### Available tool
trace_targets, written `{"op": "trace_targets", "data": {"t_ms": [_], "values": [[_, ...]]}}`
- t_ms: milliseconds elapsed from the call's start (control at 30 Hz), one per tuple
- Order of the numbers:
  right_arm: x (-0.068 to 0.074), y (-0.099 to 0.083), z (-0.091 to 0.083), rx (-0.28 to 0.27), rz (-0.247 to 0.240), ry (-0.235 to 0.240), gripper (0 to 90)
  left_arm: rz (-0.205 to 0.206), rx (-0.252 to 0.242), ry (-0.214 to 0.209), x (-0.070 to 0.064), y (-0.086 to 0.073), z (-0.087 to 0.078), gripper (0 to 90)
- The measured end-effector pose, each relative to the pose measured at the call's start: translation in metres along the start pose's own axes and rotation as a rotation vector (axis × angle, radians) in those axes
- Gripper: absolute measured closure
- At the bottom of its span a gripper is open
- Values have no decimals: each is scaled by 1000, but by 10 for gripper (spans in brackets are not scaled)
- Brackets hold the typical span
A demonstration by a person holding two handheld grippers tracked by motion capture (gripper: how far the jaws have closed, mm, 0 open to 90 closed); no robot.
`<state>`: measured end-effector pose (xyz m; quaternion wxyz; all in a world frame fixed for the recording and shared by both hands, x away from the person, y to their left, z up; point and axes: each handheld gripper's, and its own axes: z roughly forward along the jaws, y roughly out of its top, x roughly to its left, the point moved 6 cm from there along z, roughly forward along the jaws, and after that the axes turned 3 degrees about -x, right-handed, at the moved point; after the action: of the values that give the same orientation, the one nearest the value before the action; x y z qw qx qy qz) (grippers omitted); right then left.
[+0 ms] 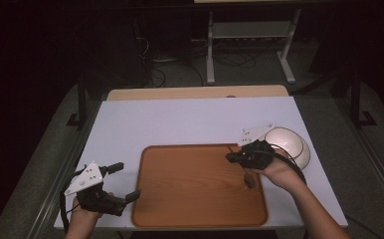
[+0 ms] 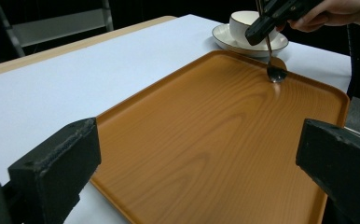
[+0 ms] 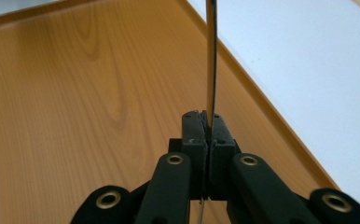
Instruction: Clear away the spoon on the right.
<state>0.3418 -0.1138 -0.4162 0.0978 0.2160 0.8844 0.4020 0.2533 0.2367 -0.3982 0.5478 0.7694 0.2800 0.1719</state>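
Clamped between the right gripper's [image 3: 207, 122] closed jaws, a spoon [image 3: 211, 56] hangs with its bowl touching the wooden tray [image 1: 190, 199]. Left gripper [image 1: 124, 180] hovers wide open, empty, beside the tray's edge.

An orange-brown wood-grain pattern is shown on the tray [image 1: 180, 199]. The desk [image 1: 180, 119] is covered in white, with a pale wooden edge. The cup [image 2: 243, 23] and saucer [image 2: 225, 39] are cream-white; black is seen on the fingers [image 2: 52, 172].
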Motion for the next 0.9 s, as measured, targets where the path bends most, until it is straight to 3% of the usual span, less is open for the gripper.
{"op": "trace_targets", "data": {"t_ms": [333,900], "values": [[5,-3,10,33,-14,16,882,-2,-2,0,1,0,0,0],[17,-16,36,136,-60,37,879,2,-1,-1,0,0,0,0]]}}
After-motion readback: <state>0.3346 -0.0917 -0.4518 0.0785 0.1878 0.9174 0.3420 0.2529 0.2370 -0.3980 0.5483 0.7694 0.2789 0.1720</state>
